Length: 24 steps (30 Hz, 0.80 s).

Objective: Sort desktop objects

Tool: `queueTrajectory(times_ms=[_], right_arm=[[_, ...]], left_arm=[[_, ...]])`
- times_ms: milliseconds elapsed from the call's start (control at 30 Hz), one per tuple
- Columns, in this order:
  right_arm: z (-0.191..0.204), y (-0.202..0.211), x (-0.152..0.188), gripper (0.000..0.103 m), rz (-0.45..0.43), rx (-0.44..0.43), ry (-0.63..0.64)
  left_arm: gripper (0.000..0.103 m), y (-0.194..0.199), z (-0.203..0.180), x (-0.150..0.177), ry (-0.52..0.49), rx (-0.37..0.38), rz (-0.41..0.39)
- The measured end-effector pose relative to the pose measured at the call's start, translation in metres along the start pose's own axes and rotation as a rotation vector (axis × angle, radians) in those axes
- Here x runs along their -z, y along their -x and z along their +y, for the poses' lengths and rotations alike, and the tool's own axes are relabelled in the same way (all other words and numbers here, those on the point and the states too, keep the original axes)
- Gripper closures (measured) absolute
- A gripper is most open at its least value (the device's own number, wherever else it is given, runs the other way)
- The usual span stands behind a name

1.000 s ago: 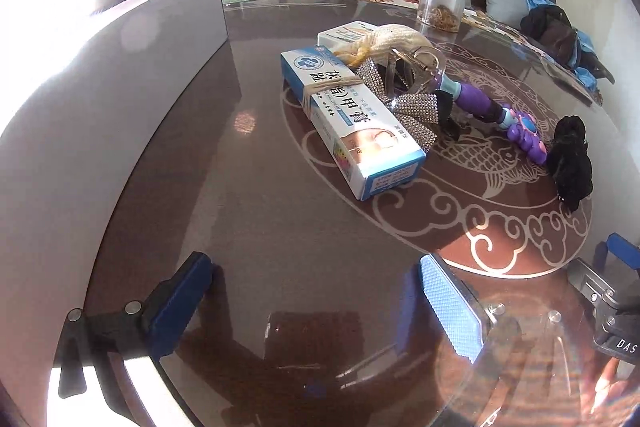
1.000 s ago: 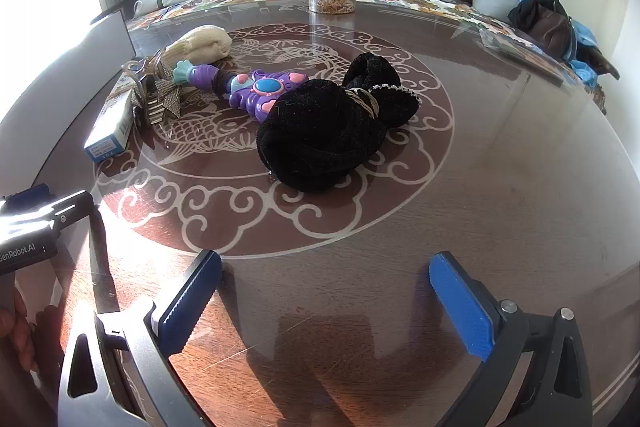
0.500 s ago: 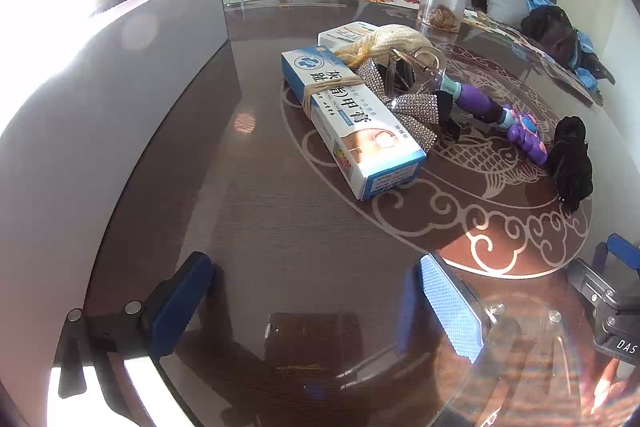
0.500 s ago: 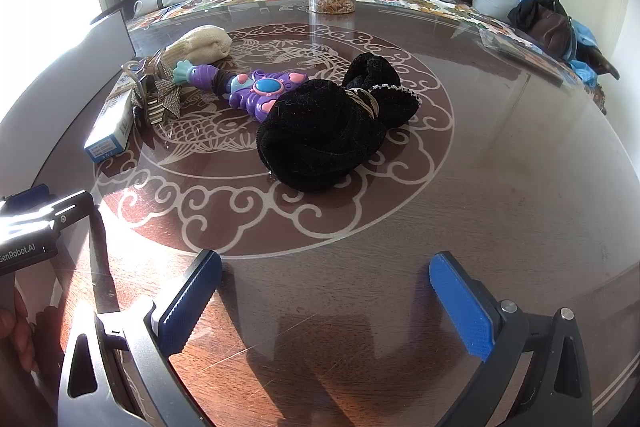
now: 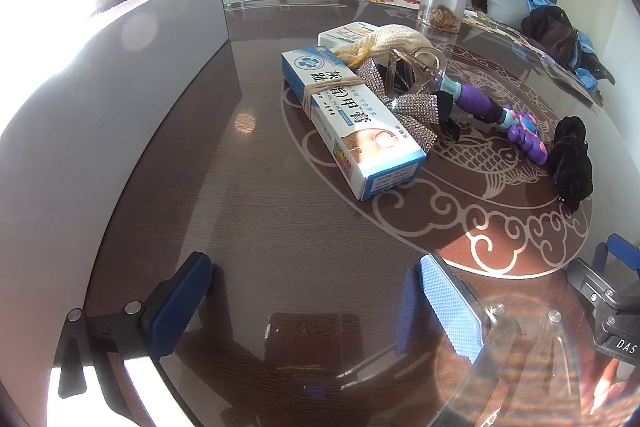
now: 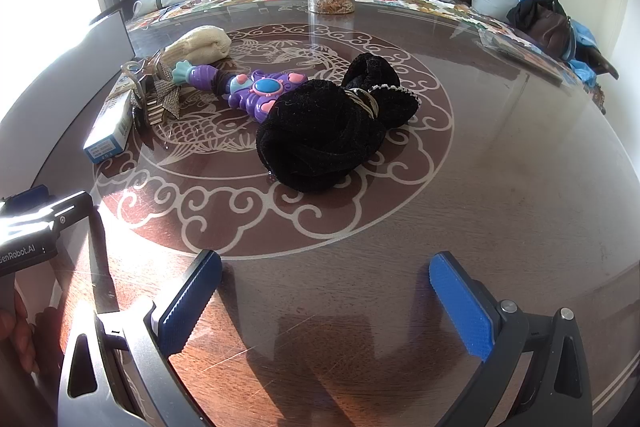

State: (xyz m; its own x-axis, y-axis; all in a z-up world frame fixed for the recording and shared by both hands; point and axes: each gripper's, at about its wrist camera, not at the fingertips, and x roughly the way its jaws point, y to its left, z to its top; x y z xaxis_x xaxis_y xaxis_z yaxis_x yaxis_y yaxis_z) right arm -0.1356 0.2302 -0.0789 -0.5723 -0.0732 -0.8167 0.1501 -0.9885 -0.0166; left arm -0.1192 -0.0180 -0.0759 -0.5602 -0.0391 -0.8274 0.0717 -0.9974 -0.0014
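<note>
1. Both sets of jaws stand wide apart and hold nothing: the left gripper [image 5: 312,303] and the right gripper [image 6: 324,301] each hover low over bare tabletop [image 6: 520,187], touching none of the objects.
2. Ahead of your left jaws lies the blue-and-white box [image 5: 352,119], wrapped with a rubber band [image 5: 320,91]. A rhinestone bow [image 5: 400,99] and a clear hair clip [image 5: 416,67] lean against its far side, and a cream rolled cloth [image 5: 388,43] rests behind them.
3. Ahead of your right jaws sits the black velvet bundle [image 6: 324,131], lying over one end of the purple toy [image 6: 248,87].
4. Risk on the left: the box is tangled in the pile. Lift it carelessly and the bow or clip likely drags along or skids across the glossy top.
5. Risk on the right: the velvet is soft and bulky, so a shallow pinch may catch only a fold and let the rest unroll. Pull it away and the toy beneath probably shifts.
6. Your two grippers sit near each other, each showing at the edge of the other's view; reaching for the same cluster at once could knock them together.
7. Sun glare on the glass washes out the near edge, so judge your height with care.
</note>
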Motion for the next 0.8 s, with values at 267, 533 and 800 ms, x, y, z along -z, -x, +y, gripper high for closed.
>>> queueTrajectory(times_ms=[267,533,800], right_arm=[[0.0,0.0,0.0,0.0,0.0,0.0,0.0],[0.0,0.0,0.0,0.0,0.0,0.0,0.0],[0.0,0.0,0.0,0.0,-0.001,0.002,-0.001]], left_arm=[[0.0,0.0,0.0,0.0,0.0,0.0,0.0],[0.0,0.0,0.0,0.0,0.001,0.0,0.0],[0.0,0.005,0.01,-0.002,0.038,0.061,-0.019]])
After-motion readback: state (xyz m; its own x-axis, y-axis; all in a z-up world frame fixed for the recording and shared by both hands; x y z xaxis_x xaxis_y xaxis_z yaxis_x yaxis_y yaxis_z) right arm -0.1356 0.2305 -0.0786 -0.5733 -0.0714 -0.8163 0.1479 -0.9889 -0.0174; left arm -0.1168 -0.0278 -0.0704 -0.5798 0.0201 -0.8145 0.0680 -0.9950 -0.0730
